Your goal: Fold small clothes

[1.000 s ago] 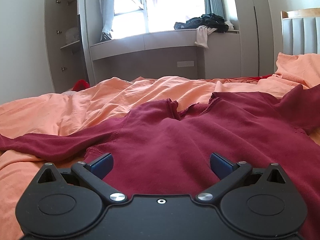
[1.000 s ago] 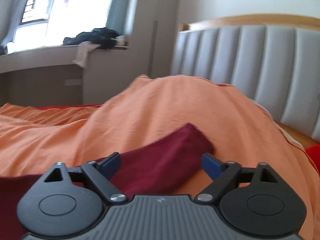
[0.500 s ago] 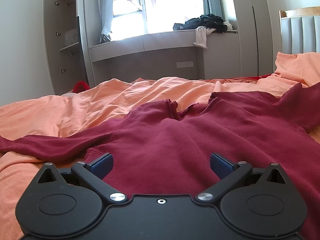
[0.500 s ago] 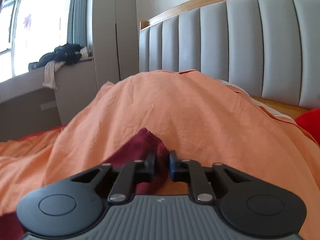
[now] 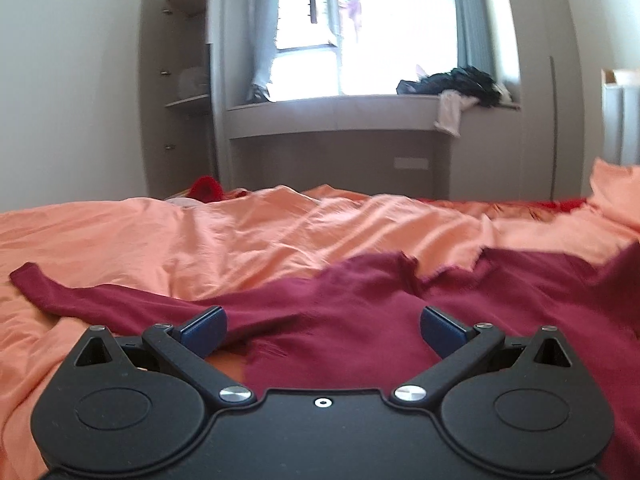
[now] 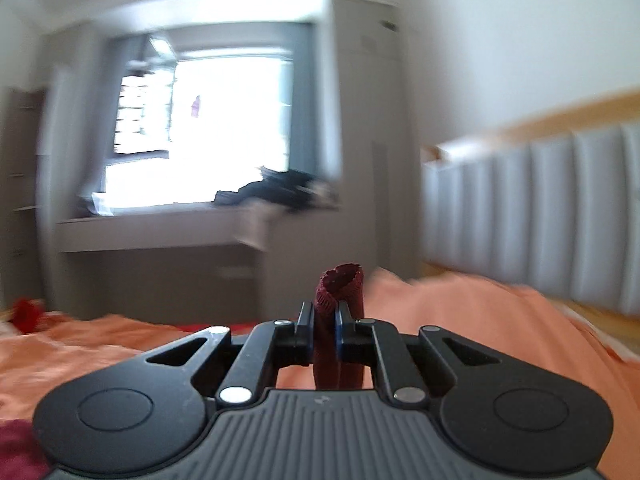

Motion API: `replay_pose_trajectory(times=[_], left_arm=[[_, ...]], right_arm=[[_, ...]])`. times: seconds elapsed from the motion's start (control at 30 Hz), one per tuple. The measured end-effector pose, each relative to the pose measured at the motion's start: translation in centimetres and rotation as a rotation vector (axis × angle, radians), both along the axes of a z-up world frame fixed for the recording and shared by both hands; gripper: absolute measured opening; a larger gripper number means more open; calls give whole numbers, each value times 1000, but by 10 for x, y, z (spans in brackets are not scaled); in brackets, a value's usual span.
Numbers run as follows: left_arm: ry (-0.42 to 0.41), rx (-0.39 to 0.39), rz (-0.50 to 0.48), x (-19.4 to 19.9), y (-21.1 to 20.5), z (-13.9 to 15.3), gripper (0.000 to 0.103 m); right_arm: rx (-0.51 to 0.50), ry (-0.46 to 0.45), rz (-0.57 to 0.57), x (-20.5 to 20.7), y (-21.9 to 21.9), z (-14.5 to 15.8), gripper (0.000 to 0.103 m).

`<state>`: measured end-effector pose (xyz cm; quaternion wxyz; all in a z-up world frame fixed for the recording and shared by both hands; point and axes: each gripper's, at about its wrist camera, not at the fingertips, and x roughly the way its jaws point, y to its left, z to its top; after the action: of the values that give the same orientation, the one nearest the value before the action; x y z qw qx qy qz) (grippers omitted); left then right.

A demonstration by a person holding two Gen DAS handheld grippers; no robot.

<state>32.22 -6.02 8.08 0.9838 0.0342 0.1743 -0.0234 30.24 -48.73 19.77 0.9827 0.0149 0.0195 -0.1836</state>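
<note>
Two blue-padded fingers of the left gripper (image 5: 322,326) stand wide apart in the left wrist view, low over the dark red knitted long-sleeved top (image 5: 400,312) that lies spread flat on the rumpled orange bed sheet (image 5: 200,240). The near hem of the top runs under the gripper's black body, and a patch of sheet shows just beside the left pad (image 5: 204,328). One sleeve (image 5: 80,292) stretches far out to the left, its cuff end lying flat on the sheet with bare sheet all around it. The ragged neckline edge (image 5: 420,276) sits ahead of the gripper, with open sheet beyond it up to the far bed edge. Behind stand a grey window bench (image 5: 340,116) with a heap of dark clothes (image 5: 460,82) and an open grey shelf cabinet (image 5: 176,92).

In the right wrist view, blurred, the right gripper (image 6: 324,330) is closed narrow on the other sleeve's cuff (image 6: 342,288), which is lifted clear of the sheet and sticks up past the fingertips, its open end showing. The grey padded headboard (image 6: 540,208) runs along the right, near the raised orange sheet
</note>
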Motion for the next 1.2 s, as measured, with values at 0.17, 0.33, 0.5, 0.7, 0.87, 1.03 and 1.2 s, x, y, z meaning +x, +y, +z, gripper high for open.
replay_pose_trajectory(times=[0.17, 0.33, 0.5, 0.7, 0.87, 1.03, 1.2], left_arm=[[-22, -39, 54, -1, 26, 13, 103], [-23, -93, 108, -3, 54, 19, 103], [-22, -125, 168, -5, 80, 19, 103], [-9, -156, 208, -2, 97, 17, 103], [6, -168, 178, 2, 95, 12, 103], [20, -191, 84, 3, 79, 5, 103], [70, -191, -11, 8, 58, -6, 103]], right_arm=[[-144, 20, 238, -4, 107, 11, 10], [-164, 88, 466, 0, 192, -15, 10], [-187, 188, 634, -4, 265, -62, 10], [-282, 327, 741, -17, 318, -132, 10], [-414, 354, 775, -39, 342, -163, 12], [-341, 354, 802, -43, 319, -159, 64], [-228, 326, 753, -49, 267, -146, 87]])
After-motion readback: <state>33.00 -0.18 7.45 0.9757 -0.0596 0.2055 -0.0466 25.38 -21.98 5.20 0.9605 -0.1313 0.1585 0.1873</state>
